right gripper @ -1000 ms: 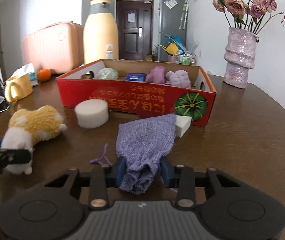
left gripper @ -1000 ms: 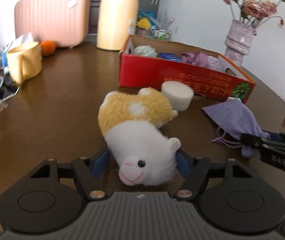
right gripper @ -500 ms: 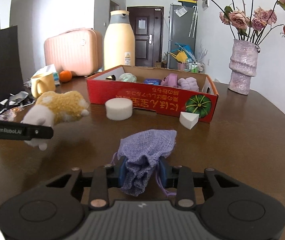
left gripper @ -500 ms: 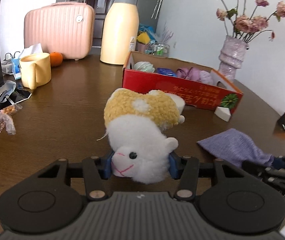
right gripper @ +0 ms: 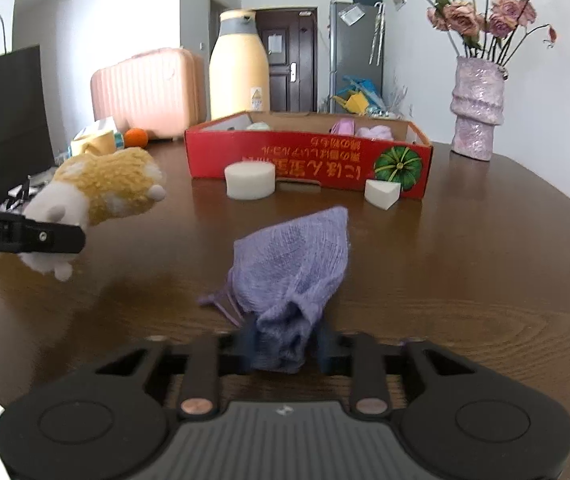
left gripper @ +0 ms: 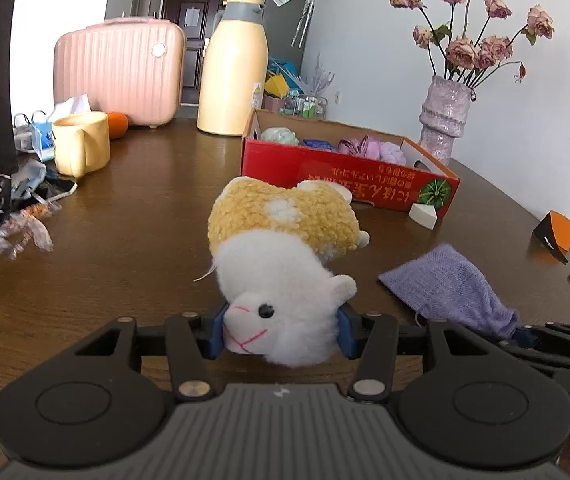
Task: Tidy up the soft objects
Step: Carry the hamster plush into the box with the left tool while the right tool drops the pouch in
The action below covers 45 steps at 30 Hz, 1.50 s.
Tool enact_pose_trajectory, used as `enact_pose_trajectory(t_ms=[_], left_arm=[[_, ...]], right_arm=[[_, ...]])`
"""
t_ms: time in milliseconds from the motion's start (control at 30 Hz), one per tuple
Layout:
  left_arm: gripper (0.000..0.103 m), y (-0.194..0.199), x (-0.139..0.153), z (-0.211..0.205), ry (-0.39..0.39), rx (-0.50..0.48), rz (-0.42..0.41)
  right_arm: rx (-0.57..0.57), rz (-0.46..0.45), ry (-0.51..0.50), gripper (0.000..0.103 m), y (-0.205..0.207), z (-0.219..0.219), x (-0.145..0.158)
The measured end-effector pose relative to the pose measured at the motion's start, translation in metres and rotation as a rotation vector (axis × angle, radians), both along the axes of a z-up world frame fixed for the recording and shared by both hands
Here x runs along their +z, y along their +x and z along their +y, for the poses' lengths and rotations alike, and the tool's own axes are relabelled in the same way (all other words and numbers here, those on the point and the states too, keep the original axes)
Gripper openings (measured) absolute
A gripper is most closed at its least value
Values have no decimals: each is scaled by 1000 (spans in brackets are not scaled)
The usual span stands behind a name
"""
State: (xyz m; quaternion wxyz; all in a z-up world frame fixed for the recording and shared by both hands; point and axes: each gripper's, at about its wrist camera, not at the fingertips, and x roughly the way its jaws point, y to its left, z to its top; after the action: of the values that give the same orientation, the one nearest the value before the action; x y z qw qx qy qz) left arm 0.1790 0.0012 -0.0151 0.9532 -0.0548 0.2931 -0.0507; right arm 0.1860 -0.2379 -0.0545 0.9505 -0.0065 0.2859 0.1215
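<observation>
My left gripper (left gripper: 281, 330) clamps the light, squashy plush (left gripper: 281, 248) by its head, my right gripper (right gripper: 285, 340) pinches the limp pouch (right gripper: 291, 260) at its neck, both above the table's (right gripper: 465, 280) near edge.

Open brown table (right gripper: 465, 264) between the grippers and the red box (right gripper: 309, 160). In front of the box wall: round sponge (right gripper: 250, 180) on the left and wedge sponge (right gripper: 382, 194) on the right, with a bare gap between them. Box top is open and low. Left side is blocked by wrappers (left gripper: 1, 236), a mug (left gripper: 81, 142) and a black bag (right gripper: 5, 120). Behind the box: flask (left gripper: 231, 68) and suitcase (left gripper: 119, 70). Vase (right gripper: 477, 108) stands right of the box, orange block (left gripper: 555, 234) at the right edge.
</observation>
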Motion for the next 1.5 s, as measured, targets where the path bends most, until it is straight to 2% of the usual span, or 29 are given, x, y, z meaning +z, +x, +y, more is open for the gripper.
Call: enact_pose_trajectory(t_ms=[133, 333, 533, 633, 900, 1033, 1200, 1333, 1500], left_arm=[[52, -2, 12, 3, 4, 15, -40], [52, 4, 33, 3, 8, 12, -94], [52, 33, 59, -4, 15, -22, -144], [52, 63, 78, -8, 7, -60, -184], [52, 170, 107, -37, 16, -150, -192], [52, 231, 106, -50, -5, -160, -142], [52, 293, 79, -69, -61, -151, -20], [52, 325, 47, -90, -51, -169, 64], [53, 353, 22, -111, -8, -197, 129]], right_arm=[[-4, -69, 51, 18, -7, -10, 19], [-31, -163, 61, 18, -13, -24, 53], [-25, -247, 36, 18, 0, -34, 87], [-21, -275, 18, 18, 21, -40, 102], [-4, -314, -39, 18, 104, -49, 133], [36, -304, -70, 18, 151, -44, 138], [45, -266, -94, 18, 212, -43, 129], [26, -197, -134, 18, 253, -44, 110], [9, -120, -168, 18, 293, -43, 83]])
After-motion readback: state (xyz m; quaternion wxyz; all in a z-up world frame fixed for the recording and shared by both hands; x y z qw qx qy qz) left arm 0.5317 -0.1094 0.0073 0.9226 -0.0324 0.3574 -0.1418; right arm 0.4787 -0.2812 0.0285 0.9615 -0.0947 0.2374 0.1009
